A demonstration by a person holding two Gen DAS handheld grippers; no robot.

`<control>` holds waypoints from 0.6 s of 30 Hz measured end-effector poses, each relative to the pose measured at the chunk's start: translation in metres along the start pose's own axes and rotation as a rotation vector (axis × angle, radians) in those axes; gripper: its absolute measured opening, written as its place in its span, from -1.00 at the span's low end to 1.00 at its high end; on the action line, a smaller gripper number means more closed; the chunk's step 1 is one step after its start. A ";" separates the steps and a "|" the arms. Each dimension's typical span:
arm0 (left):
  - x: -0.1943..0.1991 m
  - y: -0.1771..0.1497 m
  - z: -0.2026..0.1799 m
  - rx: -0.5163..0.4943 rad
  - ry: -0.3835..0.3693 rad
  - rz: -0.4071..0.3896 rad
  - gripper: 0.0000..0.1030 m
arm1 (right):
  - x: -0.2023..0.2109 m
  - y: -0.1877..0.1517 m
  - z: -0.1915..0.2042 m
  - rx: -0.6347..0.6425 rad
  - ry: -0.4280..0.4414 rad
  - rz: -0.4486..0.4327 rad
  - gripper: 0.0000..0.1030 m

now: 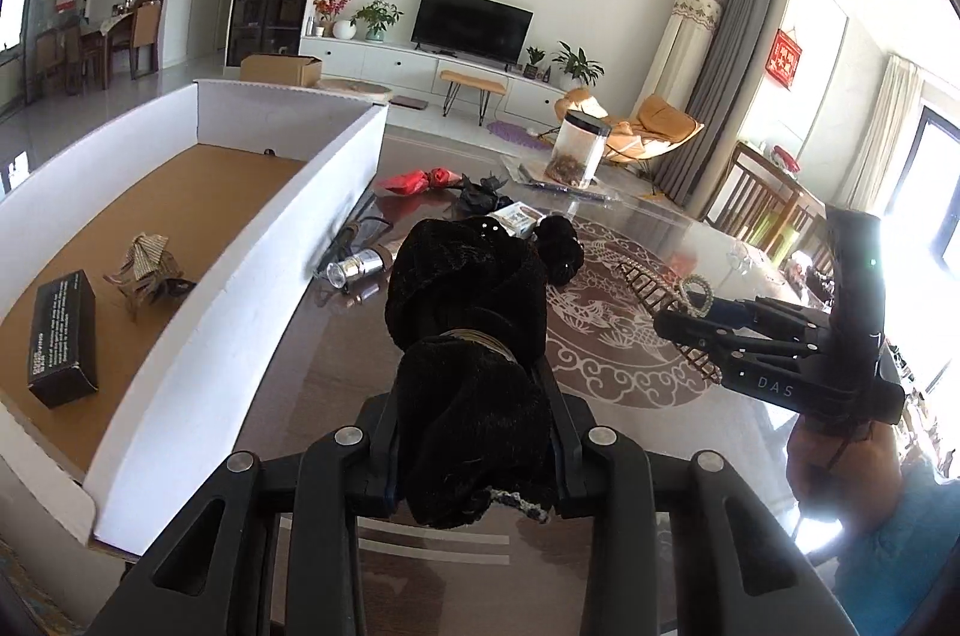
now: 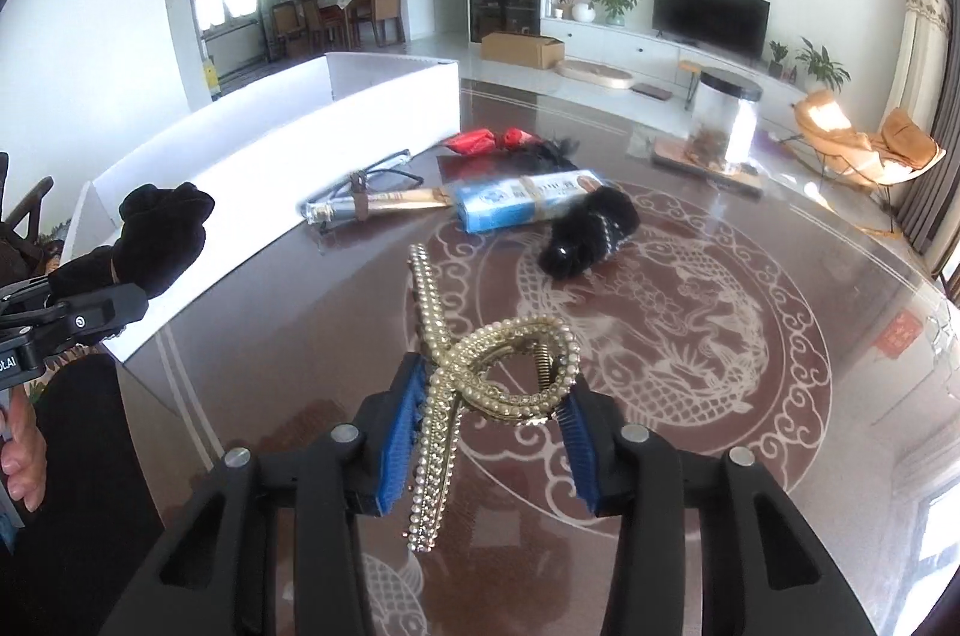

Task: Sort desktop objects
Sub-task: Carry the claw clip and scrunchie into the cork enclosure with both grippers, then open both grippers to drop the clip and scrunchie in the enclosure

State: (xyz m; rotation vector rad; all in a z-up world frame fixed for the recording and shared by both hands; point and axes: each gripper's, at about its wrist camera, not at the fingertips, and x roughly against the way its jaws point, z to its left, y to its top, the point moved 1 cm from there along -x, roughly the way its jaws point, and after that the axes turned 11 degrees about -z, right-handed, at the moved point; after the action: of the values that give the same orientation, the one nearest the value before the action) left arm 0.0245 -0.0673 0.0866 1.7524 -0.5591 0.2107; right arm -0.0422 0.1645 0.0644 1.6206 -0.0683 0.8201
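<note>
My left gripper (image 1: 474, 396) is shut on a black velvet scrunchie (image 1: 474, 324), held above the table beside the white box's long wall (image 1: 258, 300); it also shows in the right wrist view (image 2: 159, 240). My right gripper (image 2: 489, 396) is shut on a pearl-studded gold hair claw (image 2: 474, 372), a little above the table; this gripper shows in the left wrist view (image 1: 678, 321). The box (image 2: 360, 108) holds a black carton (image 1: 63, 336) and a folded paper figure (image 1: 147, 270).
On the glass-topped table (image 2: 780, 276) lie a silver tube (image 2: 372, 207), a blue packet (image 2: 522, 207), a second black furry hair tie (image 2: 591, 231), a red wrapper (image 2: 486, 139), and a clear jar (image 2: 723, 120). A person's hand (image 2: 21, 450) is at left.
</note>
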 end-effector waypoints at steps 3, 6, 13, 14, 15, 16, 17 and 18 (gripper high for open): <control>0.021 0.035 0.035 0.027 0.082 -0.045 -0.33 | -0.010 0.042 0.036 0.023 0.089 -0.050 -0.15; 0.023 0.060 0.094 0.094 0.184 -0.031 -0.34 | -0.024 0.082 0.085 0.060 0.189 -0.098 -0.15; -0.002 0.084 0.222 0.167 0.438 0.072 -0.34 | -0.085 0.127 0.232 0.181 0.400 -0.083 -0.15; -0.008 0.083 0.233 0.169 0.458 0.097 -0.34 | -0.097 0.125 0.251 0.204 0.415 -0.060 -0.15; -0.014 0.081 0.242 0.173 0.472 0.123 -0.33 | -0.110 0.121 0.267 0.227 0.424 -0.034 -0.15; -0.019 0.076 0.250 0.180 0.477 0.152 -0.31 | -0.122 0.116 0.282 0.249 0.429 -0.008 -0.14; -0.025 0.071 0.256 0.186 0.484 0.184 -0.23 | -0.133 0.110 0.294 0.272 0.432 0.019 -0.14; -0.031 0.066 0.261 0.191 0.494 0.218 -0.07 | -0.143 0.104 0.304 0.293 0.430 0.041 -0.05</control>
State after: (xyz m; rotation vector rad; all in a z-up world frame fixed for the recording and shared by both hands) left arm -0.0742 -0.3192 0.0625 1.7338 -0.3726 0.8480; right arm -0.0576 -0.1868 0.0784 1.6805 0.3381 1.2376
